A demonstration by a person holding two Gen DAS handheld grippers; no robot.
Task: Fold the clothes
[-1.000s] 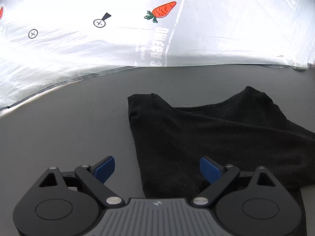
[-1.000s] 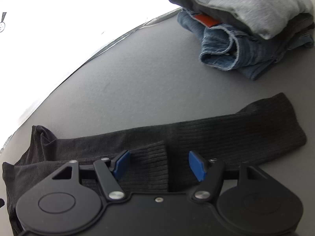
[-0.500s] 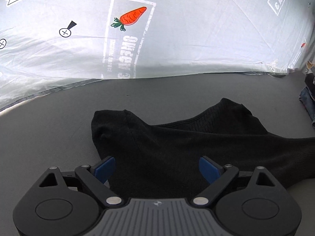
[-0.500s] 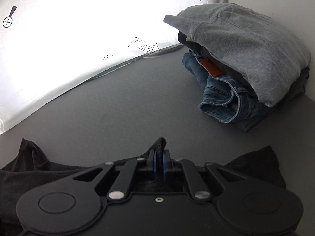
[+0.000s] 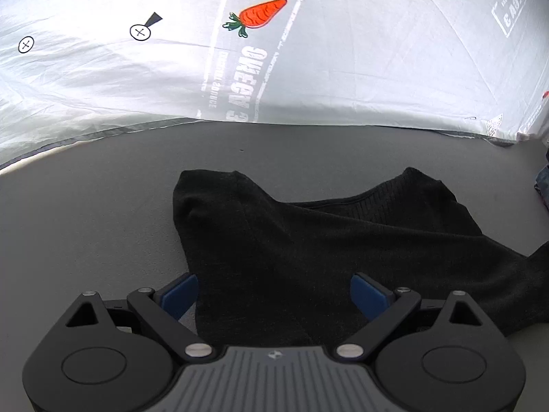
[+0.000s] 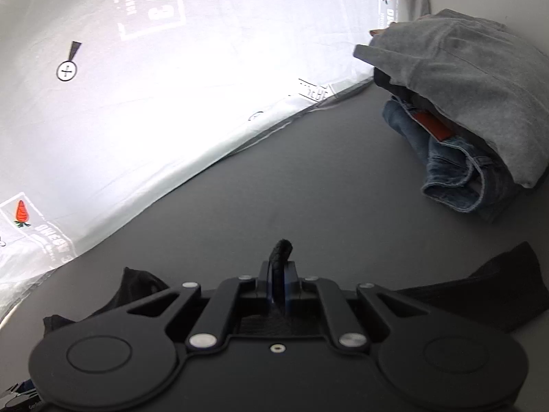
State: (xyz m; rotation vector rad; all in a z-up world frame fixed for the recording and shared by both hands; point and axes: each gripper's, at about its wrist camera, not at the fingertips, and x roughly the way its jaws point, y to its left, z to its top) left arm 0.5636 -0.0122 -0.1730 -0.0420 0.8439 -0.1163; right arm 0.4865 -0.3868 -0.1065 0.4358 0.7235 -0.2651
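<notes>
Right tool point(image 6: 278, 276) pinches black garment point(image 5: 308, 257); only its view shows folded pile point(image 6: 463, 110).

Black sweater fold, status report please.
Right gripper shut on black sweater. Left gripper open over it. Folded pile sits apart, nothing in the way.

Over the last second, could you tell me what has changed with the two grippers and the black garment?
The right gripper was open over the black garment a second ago; it has since shut on a fold and lifted it, the view tilting up. The left gripper has shifted so the garment sits more squarely between its fingers. It stays open, holding nothing. The folded clothes pile has not moved.
</notes>
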